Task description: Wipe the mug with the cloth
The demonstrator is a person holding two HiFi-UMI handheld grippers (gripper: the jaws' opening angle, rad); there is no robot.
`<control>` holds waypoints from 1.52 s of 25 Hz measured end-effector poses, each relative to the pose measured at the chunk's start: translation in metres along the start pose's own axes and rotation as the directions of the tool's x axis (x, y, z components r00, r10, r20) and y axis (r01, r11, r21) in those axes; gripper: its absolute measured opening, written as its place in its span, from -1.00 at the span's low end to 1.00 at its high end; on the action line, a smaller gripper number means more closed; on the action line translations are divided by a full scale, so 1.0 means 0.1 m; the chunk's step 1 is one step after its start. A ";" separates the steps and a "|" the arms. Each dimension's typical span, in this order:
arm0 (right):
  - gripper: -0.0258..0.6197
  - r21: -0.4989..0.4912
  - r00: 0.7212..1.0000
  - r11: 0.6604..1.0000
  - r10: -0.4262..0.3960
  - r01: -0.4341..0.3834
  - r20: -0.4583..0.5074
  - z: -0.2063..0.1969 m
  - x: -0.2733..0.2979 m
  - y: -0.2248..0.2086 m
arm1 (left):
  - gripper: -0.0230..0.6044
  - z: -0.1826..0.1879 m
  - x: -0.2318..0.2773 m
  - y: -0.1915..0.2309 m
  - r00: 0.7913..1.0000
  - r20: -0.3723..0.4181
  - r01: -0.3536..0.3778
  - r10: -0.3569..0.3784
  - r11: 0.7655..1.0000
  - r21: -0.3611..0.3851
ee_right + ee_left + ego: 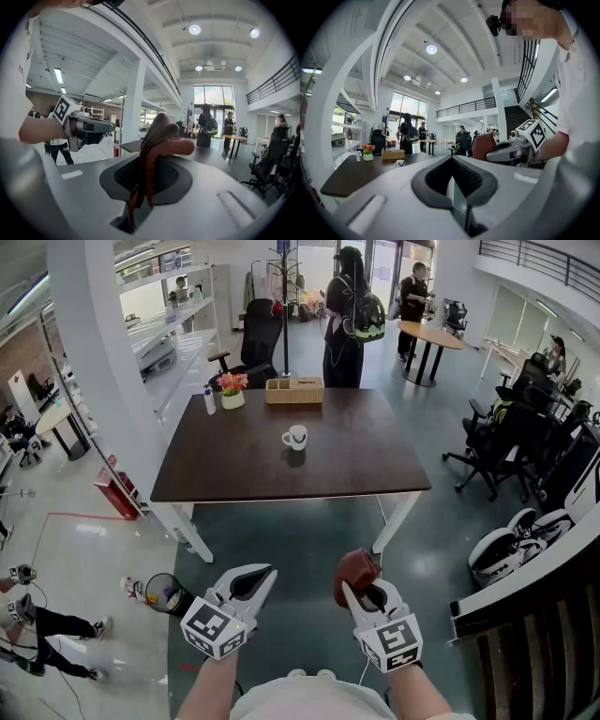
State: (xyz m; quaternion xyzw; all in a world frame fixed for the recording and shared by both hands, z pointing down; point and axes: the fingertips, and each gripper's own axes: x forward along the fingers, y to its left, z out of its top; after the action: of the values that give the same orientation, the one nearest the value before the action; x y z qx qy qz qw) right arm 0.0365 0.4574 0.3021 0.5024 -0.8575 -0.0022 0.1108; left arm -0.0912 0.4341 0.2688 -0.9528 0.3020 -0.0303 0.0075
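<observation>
A white mug (pixel 296 437) stands near the middle of the dark brown table (pixel 234 465), far ahead of both grippers; it appears small in the left gripper view (pixel 399 162). My right gripper (pixel 362 591) is shut on a reddish-brown cloth (pixel 357 569), which bunches up above the jaws in the right gripper view (pixel 161 143). My left gripper (pixel 262 576) is held beside it, jaws together and nothing between them (pixel 453 163). Both grippers hover over the floor in front of the table, well short of its near edge.
At the table's far edge are a wooden box (pixel 294 390), a flower pot (pixel 232 389) and a small bottle (pixel 209 401). A person with a backpack (pixel 345 320) stands behind the table. Office chairs (pixel 502 442) crowd the right; a black stair rail (pixel 525 615) runs at lower right.
</observation>
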 end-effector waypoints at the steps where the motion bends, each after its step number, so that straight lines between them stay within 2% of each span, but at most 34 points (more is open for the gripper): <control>1: -0.69 0.001 1.000 1.000 -0.001 0.001 0.001 -0.01 -0.01 0.00 | -0.90 0.00 0.00 -0.02 1.000 0.004 0.001 -0.001 1.000 0.000; 9: -0.69 0.008 1.000 1.000 0.007 -0.007 0.008 -0.01 -0.08 -0.04 | -0.90 0.00 0.01 -0.18 1.000 0.019 0.015 -0.015 1.000 0.004; 16: -0.68 0.068 0.999 0.997 0.034 -0.036 0.029 -0.09 -0.14 -0.18 | -0.90 0.00 0.15 -0.33 0.999 0.025 0.031 -0.032 0.999 0.038; 27: -0.68 0.108 0.994 0.989 0.106 -0.105 -0.001 -0.42 -0.11 -0.66 | -0.90 -0.18 0.54 -0.35 0.999 -0.016 -0.027 0.027 1.000 0.011; 30: -0.68 0.110 0.994 0.988 0.111 -0.108 -0.021 -0.50 0.01 -0.81 | -0.90 -0.25 0.68 -0.24 0.999 -0.028 -0.035 0.035 0.999 -0.006; 33: -0.68 0.072 0.992 0.991 0.116 -0.112 -0.056 -0.57 0.24 -0.93 | -0.90 -0.28 0.84 -0.03 0.999 -0.024 -0.046 0.046 0.999 -0.012; 38: -0.68 0.064 0.992 0.993 0.107 -0.103 -0.064 -0.54 0.92 -1.11 | -0.90 -0.45 1.10 0.64 0.999 -0.024 -0.048 0.047 0.998 -0.034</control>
State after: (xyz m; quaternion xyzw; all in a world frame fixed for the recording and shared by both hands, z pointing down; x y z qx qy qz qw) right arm 0.0993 0.3284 0.3598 0.4594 -0.8783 0.0465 0.1240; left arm -0.0413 0.3187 0.3171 -0.9450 0.3249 -0.0359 -0.0118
